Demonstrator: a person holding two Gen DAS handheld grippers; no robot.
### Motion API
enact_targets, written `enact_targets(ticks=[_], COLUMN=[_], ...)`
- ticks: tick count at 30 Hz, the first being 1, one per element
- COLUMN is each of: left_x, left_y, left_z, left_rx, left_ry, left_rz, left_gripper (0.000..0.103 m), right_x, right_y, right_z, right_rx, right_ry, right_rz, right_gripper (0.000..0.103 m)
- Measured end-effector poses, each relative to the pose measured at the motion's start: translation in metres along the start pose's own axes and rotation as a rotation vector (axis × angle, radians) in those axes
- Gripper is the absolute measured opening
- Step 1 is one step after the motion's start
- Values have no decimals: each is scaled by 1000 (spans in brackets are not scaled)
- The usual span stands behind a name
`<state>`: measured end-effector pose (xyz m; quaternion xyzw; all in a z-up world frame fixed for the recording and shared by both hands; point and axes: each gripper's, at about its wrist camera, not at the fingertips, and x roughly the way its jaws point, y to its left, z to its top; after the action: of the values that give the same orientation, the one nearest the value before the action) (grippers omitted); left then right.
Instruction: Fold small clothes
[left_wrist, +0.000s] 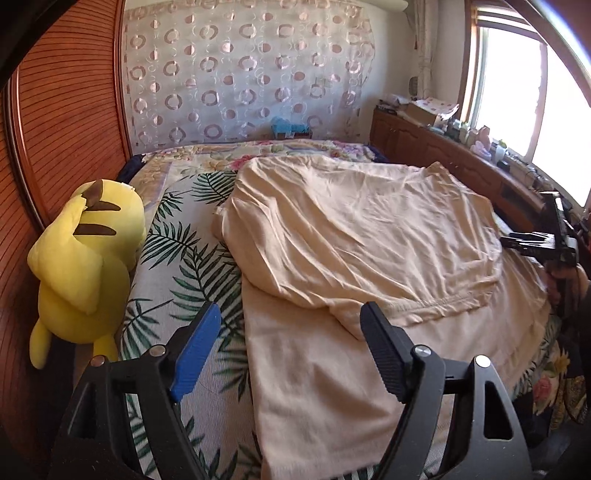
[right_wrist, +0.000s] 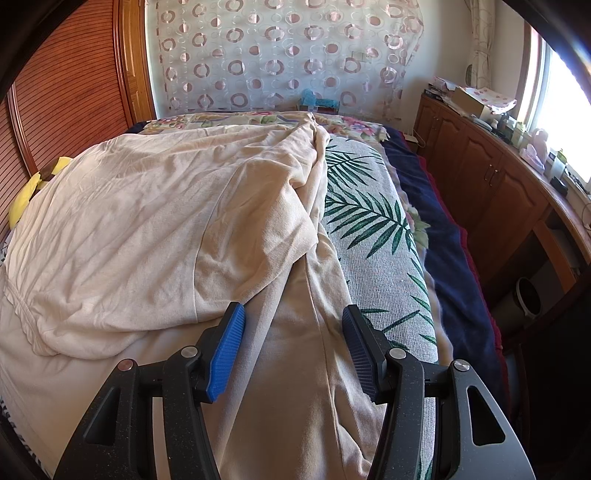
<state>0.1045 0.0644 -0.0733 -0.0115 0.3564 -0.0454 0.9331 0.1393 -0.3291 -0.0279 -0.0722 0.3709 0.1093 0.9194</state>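
A cream garment (left_wrist: 354, 229) lies spread on the bed, its far part folded back over the near part, with a stitched hem facing me. My left gripper (left_wrist: 291, 314) hovers over the garment's near left edge, jaws wide apart and nothing between the pads. In the right wrist view the same garment (right_wrist: 147, 221) fills the left and centre, and a long flap runs toward the camera. My right gripper (right_wrist: 293, 310) stands open above that flap without pinching it. The right gripper also shows at the far right of the left wrist view (left_wrist: 543, 240), held by a hand.
The bed has a leaf-print cover (right_wrist: 373, 221) and a dark blue blanket (right_wrist: 443, 236) along its right side. A yellow plush toy (left_wrist: 85, 258) leans on the wooden wardrobe (left_wrist: 66, 110) at left. A cluttered wooden cabinet (right_wrist: 491, 173) runs under the window.
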Motion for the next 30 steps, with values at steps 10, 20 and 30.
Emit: enact_targets(ticks=[10,20,30], left_x=[54,79,55], left_y=[11,14,-1], left_z=[17,26,40], left_rx=[-76,-36,41], left_ry=[81,137,41], left_rz=[-18,34,20], left_gripper=[65,39,4], right_x=[0,0,0], right_y=[0,0,-1], right_z=[0,0,0], right_rx=[-1,-2,-3], right_ry=[0,0,0], right_rz=[0,-1,-1], right_gripper=[57,57,57])
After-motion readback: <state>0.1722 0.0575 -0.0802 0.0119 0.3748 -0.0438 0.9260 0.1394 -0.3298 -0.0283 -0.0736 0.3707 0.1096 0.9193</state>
